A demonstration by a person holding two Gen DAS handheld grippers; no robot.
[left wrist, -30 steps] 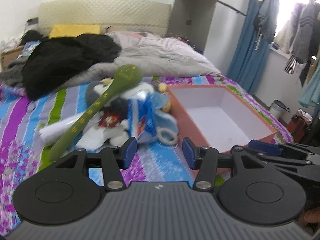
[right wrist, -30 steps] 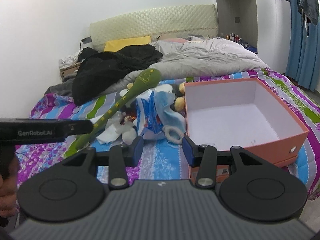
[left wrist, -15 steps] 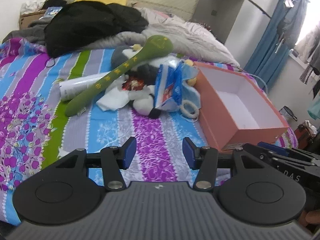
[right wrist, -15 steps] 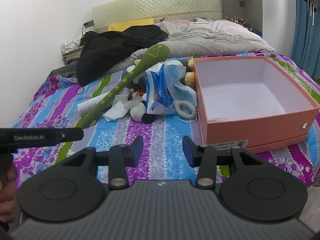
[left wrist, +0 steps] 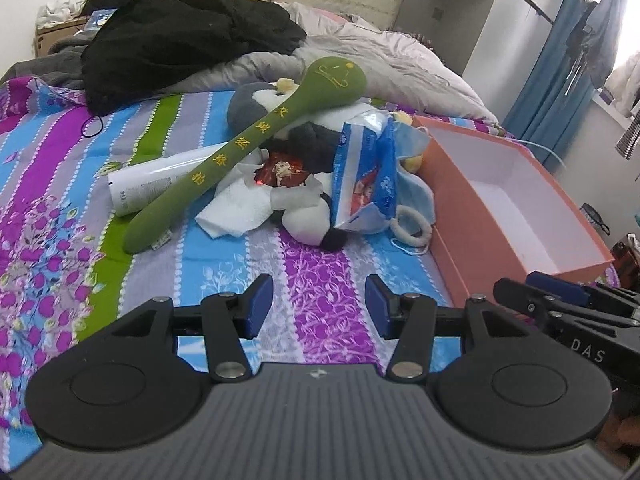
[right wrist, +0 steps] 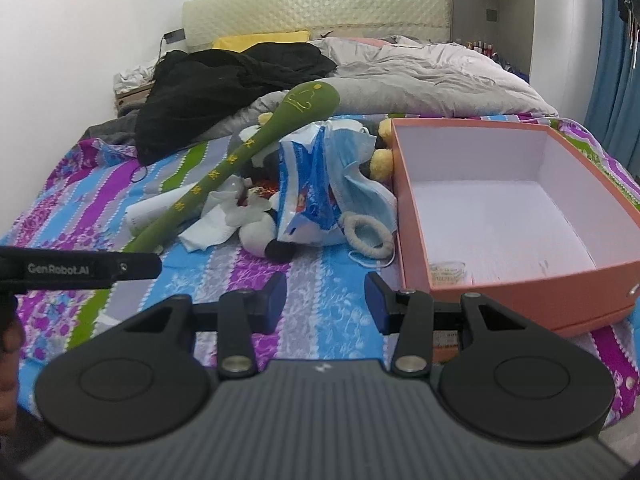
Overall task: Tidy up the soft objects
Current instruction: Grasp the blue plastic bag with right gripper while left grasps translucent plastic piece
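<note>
A pile of soft things lies on the striped bedsheet: a long green plush mallet (left wrist: 256,148) (right wrist: 240,160), a grey-and-white plush toy (left wrist: 256,108), a blue plastic bag (left wrist: 366,172) (right wrist: 308,192), a blue face mask (right wrist: 360,184), a white hair ring (left wrist: 414,226) (right wrist: 368,232), white tissue (left wrist: 240,204) and a white tube (left wrist: 152,180). An open orange box (left wrist: 460,216) (right wrist: 416,248) stands right of the pile. My left gripper (left wrist: 318,306) is open and empty, above the sheet short of the pile. My right gripper (right wrist: 326,298) is open and empty near the box's front corner.
A black garment (left wrist: 180,40) and a grey duvet (right wrist: 420,76) cover the far half of the bed. Blue curtains (left wrist: 560,72) hang at the right. The other gripper's body shows at the left edge of the right wrist view (right wrist: 80,268).
Both grippers have pulled back and risen, so the pile and the box look farther away and more of the sheet shows. Both stay open.
</note>
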